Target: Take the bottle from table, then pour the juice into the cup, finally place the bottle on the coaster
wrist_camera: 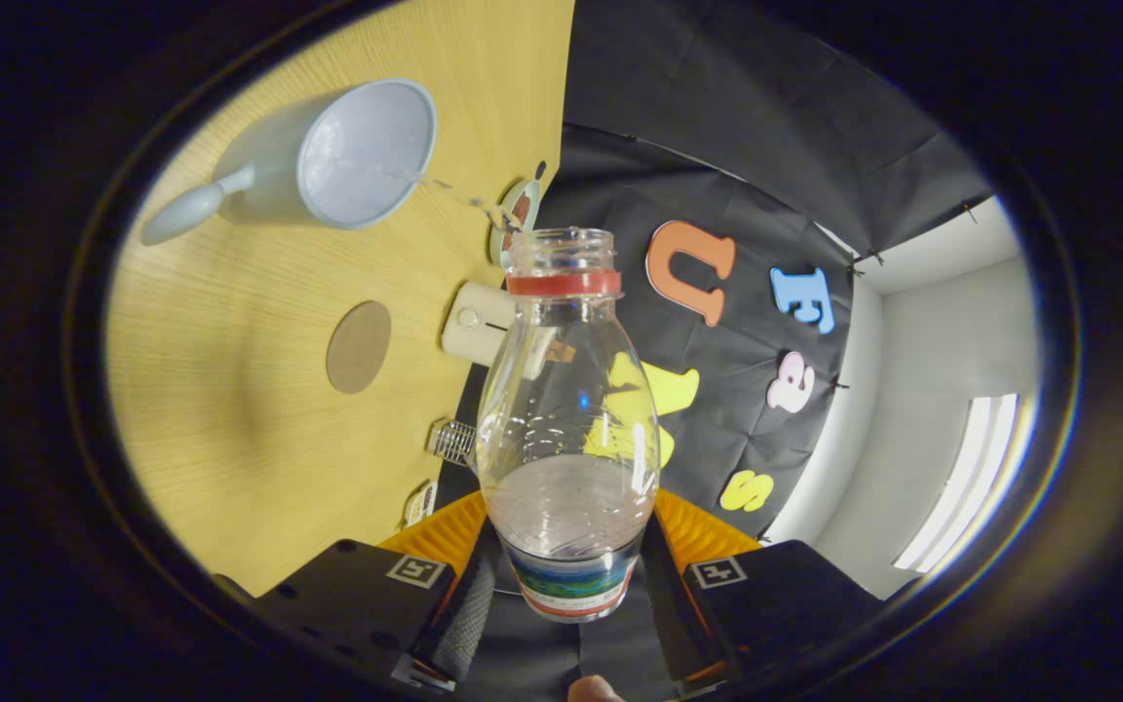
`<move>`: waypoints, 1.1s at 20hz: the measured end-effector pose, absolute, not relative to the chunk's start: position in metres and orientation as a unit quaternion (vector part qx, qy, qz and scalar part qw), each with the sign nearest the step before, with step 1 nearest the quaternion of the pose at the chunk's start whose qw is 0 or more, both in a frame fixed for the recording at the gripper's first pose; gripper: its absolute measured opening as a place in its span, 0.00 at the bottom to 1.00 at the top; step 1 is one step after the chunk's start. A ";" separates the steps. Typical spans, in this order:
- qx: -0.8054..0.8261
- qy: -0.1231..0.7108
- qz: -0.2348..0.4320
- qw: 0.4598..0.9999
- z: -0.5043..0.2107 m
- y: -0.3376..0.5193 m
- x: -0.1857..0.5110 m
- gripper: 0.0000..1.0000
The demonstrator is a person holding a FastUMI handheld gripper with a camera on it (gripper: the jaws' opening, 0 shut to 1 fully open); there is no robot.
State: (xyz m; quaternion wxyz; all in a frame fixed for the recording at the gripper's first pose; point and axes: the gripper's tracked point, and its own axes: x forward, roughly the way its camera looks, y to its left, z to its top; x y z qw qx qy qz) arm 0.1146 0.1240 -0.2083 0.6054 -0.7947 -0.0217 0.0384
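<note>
Gripper view: tool (569, 585) clamps bottle (567, 419) beside wooden table (230, 390), cup (328, 156).

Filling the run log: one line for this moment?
phase: pouring | gripper: shut on clear plastic bottle | stream reaches pale blue cup | round brown coaster: bare

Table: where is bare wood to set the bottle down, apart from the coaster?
Bare wood surrounds the round brown coaster, up to the pale blue cup. It is crowded along the wall edge: cream box, small items. Jaws hold the clear plastic bottle.
</note>
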 end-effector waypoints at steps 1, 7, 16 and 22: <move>-0.795 -0.022 0.039 0.605 -0.208 0.125 0.115 0.76; -0.803 -0.022 0.046 0.594 -0.210 0.130 0.112 0.76; -0.812 -0.022 0.046 0.582 -0.202 0.131 0.120 0.76; -0.820 -0.025 0.046 0.570 -0.198 0.134 0.117 0.76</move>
